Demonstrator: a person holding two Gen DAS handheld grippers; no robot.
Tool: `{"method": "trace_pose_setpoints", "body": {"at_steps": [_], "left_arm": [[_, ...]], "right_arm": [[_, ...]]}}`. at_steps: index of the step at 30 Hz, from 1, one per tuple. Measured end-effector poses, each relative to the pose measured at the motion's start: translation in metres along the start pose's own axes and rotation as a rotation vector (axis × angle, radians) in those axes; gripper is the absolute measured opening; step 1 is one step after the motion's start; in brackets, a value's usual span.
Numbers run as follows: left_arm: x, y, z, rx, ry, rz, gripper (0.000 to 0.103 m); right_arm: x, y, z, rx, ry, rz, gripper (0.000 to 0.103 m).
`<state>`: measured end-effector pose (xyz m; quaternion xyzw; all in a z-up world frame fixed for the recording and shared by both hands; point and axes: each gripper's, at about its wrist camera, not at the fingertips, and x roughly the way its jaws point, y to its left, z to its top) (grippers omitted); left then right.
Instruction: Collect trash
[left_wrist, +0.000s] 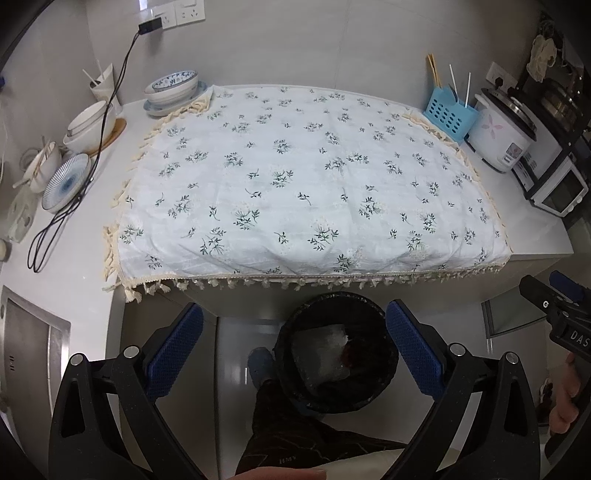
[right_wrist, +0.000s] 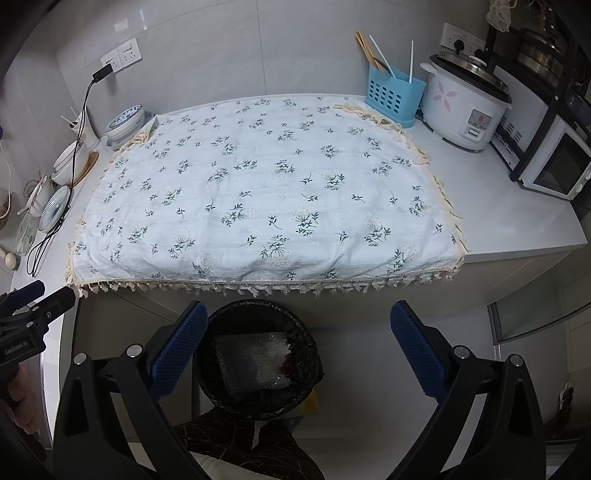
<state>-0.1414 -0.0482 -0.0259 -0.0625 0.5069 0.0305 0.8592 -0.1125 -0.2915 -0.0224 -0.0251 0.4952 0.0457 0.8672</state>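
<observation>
With both the left gripper (left_wrist: 294, 347) and right gripper (right_wrist: 295, 347) fingers spread and empty, and the floral cloth (left_wrist: 303, 177) bare, the bin (left_wrist: 338, 350) at 6 o'clock below the tabletop (left_wrist: 535, 236) risks a knock.

Dim, even indoor light; soft glare on wall tiles (right_wrist: 207, 44); strong fisheye bending and dark corners; focus sharp.

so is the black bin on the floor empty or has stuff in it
Not empty: the round black bin holds clear bubble wrap and a small dark red scrap.
</observation>
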Motion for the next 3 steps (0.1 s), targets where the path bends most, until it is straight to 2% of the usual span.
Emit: {"method": "trace_pose_setpoints", "body": {"at_steps": [3], "left_arm": [[-0.0003, -0.0003, 0.0003, 0.003, 0.001, -0.002, 0.097]], "right_arm": [[0.0012, 0.001, 0.0, 0.0, 0.0, 0.0, 0.095]]}}
